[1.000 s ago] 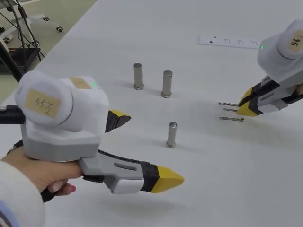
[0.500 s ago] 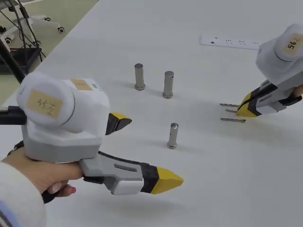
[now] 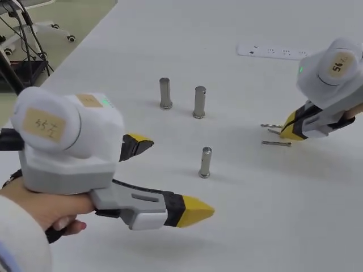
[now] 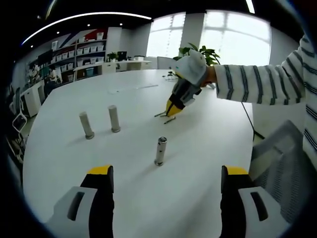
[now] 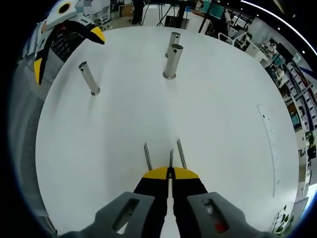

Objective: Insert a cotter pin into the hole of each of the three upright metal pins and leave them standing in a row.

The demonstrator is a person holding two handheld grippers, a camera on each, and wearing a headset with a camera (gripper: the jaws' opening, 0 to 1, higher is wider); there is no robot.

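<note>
Pinching the near end of the middle cotter pin (image 5: 171,156), the right gripper (image 5: 170,173) had its jaws closed to a sliver at the right side of the table (image 3: 255,226). Two more cotter pins (image 5: 147,156) lay flat just beside the held one, one on each flank. All three had their long axes roughly along the jaws, pointing towards the three metal pins (image 3: 199,101). These stood upright, well apart from that gripper: two side by side at the back and a lone metal pin (image 3: 205,162) nearer the person. None carried a cotter pin yet. The left gripper (image 3: 173,175), jaws spread wide and empty, hovered low over the table with the lone metal pin ahead between its tips. That made it the nearer hand for steadying that pin. By the look of it, the held cotter pin would need lifting and carrying leftward, kept level to meet the small cross-hole near a pin's top.
</note>
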